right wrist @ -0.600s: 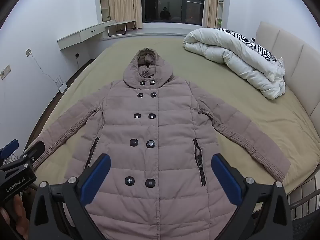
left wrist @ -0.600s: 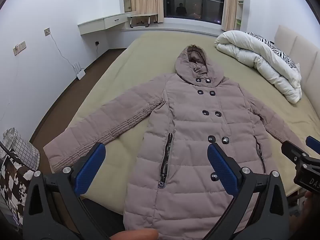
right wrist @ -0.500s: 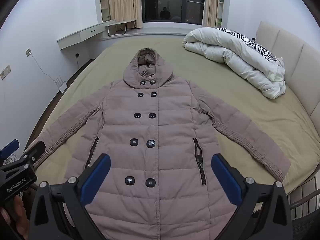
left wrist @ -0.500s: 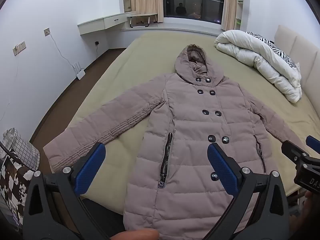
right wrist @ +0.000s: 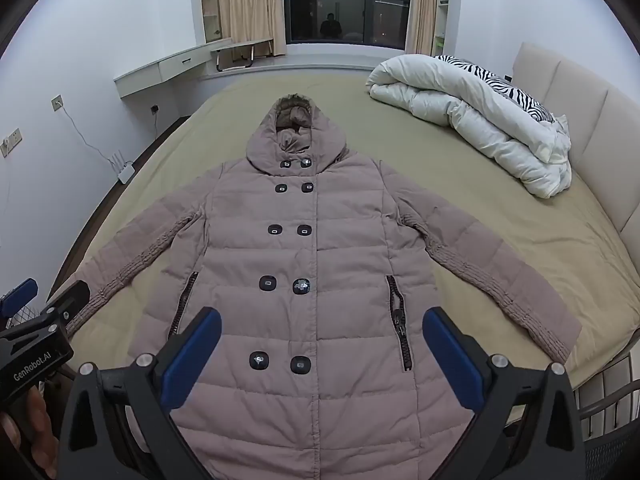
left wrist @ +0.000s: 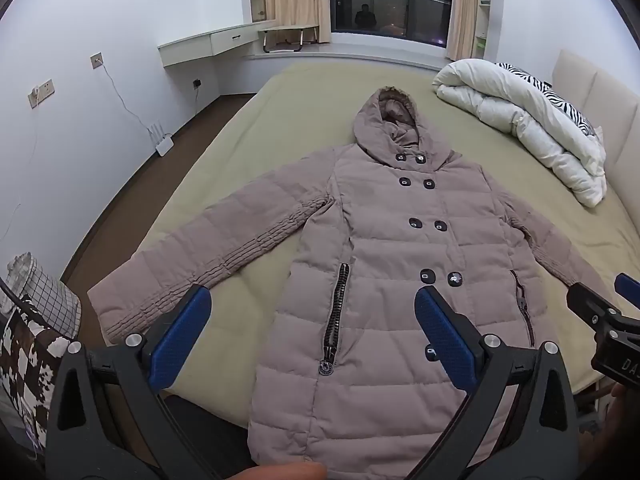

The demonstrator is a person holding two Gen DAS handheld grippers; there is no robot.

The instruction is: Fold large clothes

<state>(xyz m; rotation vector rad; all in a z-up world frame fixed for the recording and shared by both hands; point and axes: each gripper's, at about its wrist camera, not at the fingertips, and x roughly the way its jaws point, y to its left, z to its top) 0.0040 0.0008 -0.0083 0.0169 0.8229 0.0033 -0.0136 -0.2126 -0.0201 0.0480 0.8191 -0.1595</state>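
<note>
The bed is carrying the coat, which is lying face up and buttoned across the olive sheet, hood toward the window, both sleeves spread out to the sides and the hem hanging over the near edge. No fold looks started yet.

The biggest risk is sitting in the coat's bulk: it is thick and quilted, so a folded panel is likely springing back open unless it is pressed down. The overhanging hem is adding pull toward the floor, and a lift from one side could be dragging the whole coat off the bed. The duvet is lying well apart at the head end, so it is hardly threatening to snag.

The sleeves come next. The left sleeve is reaching close to the bed's side edge, and its cuff could be slipping over when pulled. The shell looks smooth, so a shallow pinch may be sliding off.

The left gripper and right gripper are both hovering above the lower coat, jaws spread wide, holding nothing. They are working close together and could be bumping.

Smallest: the left gripper's body in the right view is reading "GenRobot.AI"; the right gripper's body in the left view is showing only "DAS", cut off.
</note>
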